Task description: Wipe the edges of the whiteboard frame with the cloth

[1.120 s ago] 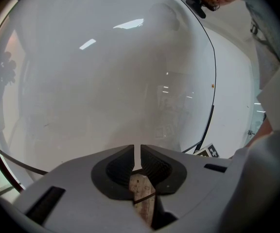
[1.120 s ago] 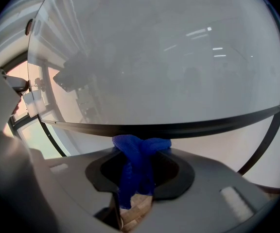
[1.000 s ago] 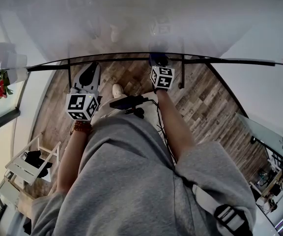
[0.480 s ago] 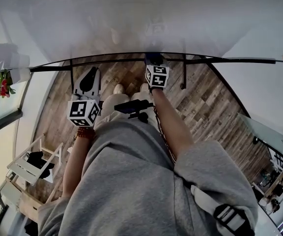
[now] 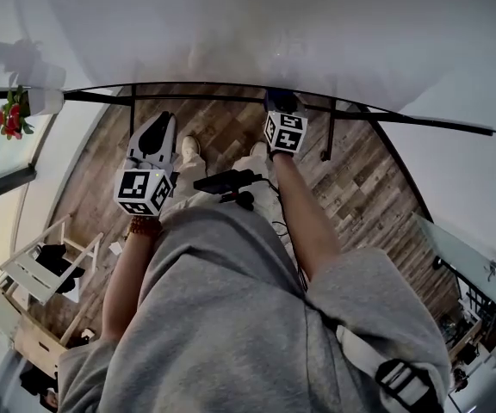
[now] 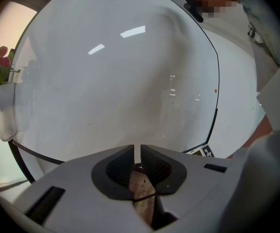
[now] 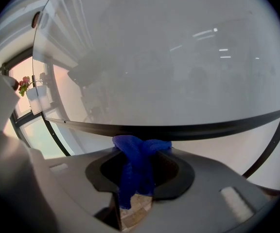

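My right gripper (image 7: 141, 147) is clamped on the blue cloth (image 7: 137, 166): both jaws pinch the fabric, which bunches up over the jaw tips and hangs down between them. The bunched top of the cloth sits directly against the underside of the black bottom rail (image 7: 179, 130) of the whiteboard frame; in the head view this gripper meets the rail near its middle. My left gripper (image 6: 140, 155) has its jaws drawn together to a thin slit, with nothing held between them. In the head view it lies to the left of the right gripper along the rail, its tips just below the rail and apart from it. Above the rail, the white board surface (image 6: 120, 81) fills both gripper views, carrying reflections of ceiling lights. Two dark uprights (image 5: 133, 110) drop from the rail. A small white holder with red flowers (image 5: 11, 114) is at the rail's left end. Beneath the rail is wood-plank flooring (image 5: 231, 127), where my light shoes (image 5: 189, 147) stand between the two grippers.
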A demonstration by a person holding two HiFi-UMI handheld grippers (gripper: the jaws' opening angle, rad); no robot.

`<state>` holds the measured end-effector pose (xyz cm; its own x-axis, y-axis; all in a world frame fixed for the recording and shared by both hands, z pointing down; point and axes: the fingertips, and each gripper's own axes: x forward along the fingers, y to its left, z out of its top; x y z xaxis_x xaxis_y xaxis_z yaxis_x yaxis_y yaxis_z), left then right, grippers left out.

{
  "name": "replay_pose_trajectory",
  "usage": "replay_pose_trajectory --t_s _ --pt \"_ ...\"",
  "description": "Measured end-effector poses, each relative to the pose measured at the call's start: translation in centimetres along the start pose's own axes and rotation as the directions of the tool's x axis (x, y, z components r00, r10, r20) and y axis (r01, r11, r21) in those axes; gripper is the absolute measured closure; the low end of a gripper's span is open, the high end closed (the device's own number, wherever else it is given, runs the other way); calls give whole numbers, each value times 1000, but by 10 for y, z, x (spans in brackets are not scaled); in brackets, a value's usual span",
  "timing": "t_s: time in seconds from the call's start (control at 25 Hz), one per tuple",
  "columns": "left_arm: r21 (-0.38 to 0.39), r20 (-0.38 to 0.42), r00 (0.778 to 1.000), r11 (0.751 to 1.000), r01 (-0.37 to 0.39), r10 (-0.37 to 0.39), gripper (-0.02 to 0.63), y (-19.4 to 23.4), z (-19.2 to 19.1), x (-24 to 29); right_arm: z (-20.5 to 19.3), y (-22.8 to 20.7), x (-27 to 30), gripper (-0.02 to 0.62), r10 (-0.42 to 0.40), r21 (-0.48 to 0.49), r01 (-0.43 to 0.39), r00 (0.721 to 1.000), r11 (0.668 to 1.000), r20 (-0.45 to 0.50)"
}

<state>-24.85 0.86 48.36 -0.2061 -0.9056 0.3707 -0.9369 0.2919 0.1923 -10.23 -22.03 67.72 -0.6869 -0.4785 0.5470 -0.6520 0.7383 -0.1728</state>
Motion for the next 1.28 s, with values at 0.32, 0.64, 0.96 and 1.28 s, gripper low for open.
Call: replay_pose_trajectory --t_s 0.32,0.64,0.96,1.28 --pt "3 2 1000 1000 -20 20 558 35 4 -11 -1 32 9 453 8 8 -8 1000 1000 -8" --pt "5 8 1000 1000 0 0 558 49 9 -14 -2 48 13 453 1 12 -1 1000 1000 -20" --pt "7 -4 1000 1000 29 -29 558 64 7 -17 -2 75 20 453 9 7 -9 1000 1000 -19" --pt "-1 -6 999 999 41 -41 558 87 8 -22 -2 115 30 453 31 9 -31 999 999 -27"
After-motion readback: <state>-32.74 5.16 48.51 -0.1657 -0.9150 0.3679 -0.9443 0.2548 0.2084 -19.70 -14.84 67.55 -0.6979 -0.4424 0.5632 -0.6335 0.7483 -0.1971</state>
